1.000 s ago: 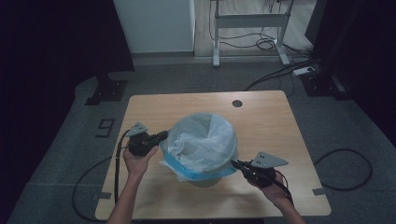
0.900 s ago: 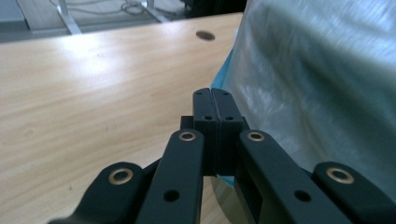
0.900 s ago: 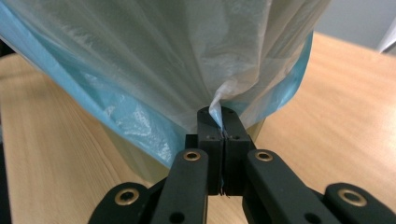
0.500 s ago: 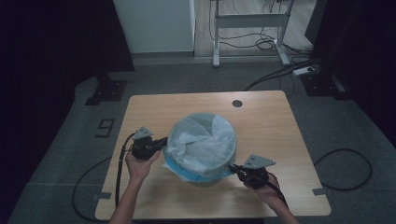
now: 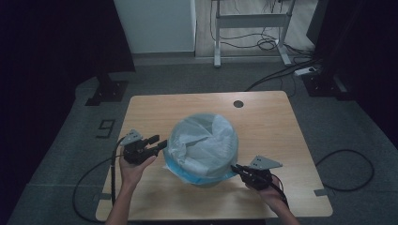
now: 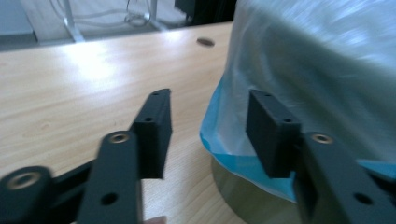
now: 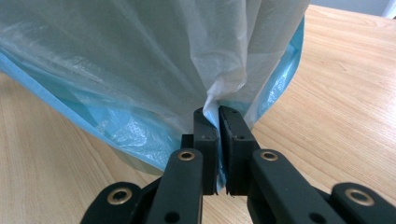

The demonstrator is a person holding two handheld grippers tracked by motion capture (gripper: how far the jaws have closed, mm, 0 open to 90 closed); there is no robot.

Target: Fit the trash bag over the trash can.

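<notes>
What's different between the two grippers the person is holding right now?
The left gripper stands open, its jaws having just been opening, nothing pressed between them, beside the bin's plastic bag. The right gripper is shut on a fold of that bag. The left is at the bin's left side, the right at its near right. Both have black jaws.

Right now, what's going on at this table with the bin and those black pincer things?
A person is fitting a plastic bag over a small bin on a wooden table, with a two-jaw gripper in each hand. The right gripper is pinching a fold of the bag's hanging edge. The left gripper has just been opening its jaws; they stand apart beside the bag's blue hem, gripping nothing.
</notes>
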